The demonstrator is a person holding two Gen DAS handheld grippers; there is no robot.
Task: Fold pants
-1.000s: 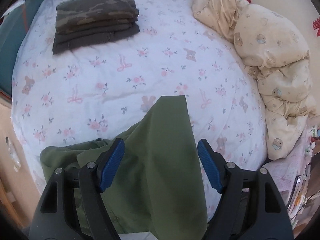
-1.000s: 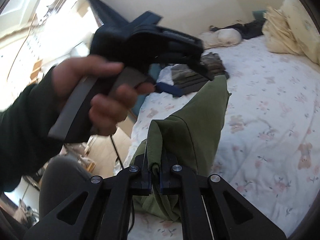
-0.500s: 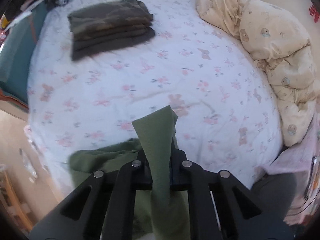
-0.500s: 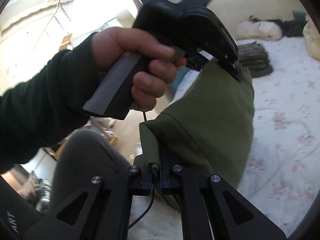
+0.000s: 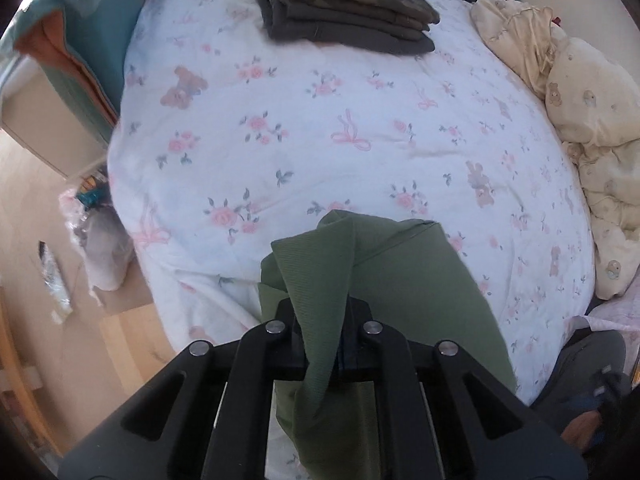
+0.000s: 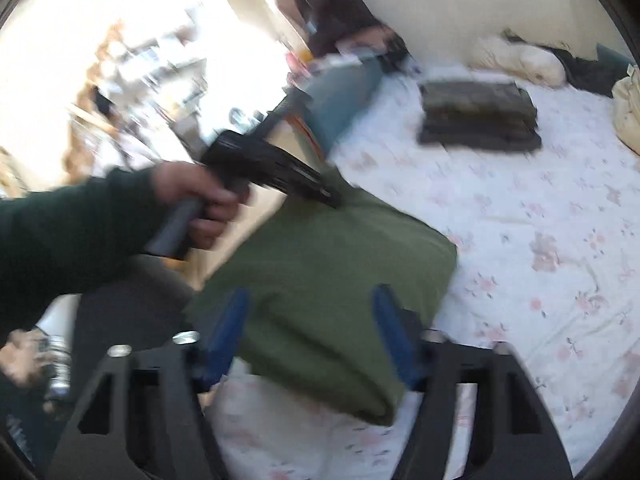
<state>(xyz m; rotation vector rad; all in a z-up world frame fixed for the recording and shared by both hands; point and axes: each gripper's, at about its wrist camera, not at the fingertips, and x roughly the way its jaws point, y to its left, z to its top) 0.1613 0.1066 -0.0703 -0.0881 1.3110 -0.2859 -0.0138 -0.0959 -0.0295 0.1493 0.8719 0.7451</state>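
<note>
Left claw [image 5: 322, 344] pressed together, pinching a fold of the green pants [image 5: 400, 280]; cloth sticks up between the jaws in a peak and hangs below them. In the right wrist view the left claw [image 6: 334, 200] bites the pants' [image 6: 332, 300] far left corner, left hand [image 6: 200, 208] on the grip, dark sleeve [image 6: 72, 236] behind it. Right claw [image 6: 310, 332] spread, jaws just been opening; blue pads [image 6: 226, 332] stand either side of the near edge of the pants, not pressing it, though the frame is blurred. Pants lie as a folded green slab at the near edge of the bed [image 5: 320, 152], on the floral sheet [image 6: 540, 280], partly lifted at the left corner. Stack of folded dark clothes [image 5: 344, 4] at the far side of the bed, well apart from the pants. Cream duvet [image 5: 592, 152] bunched along the right side. Teal pillow [image 5: 96, 40] at the left edge.
</note>
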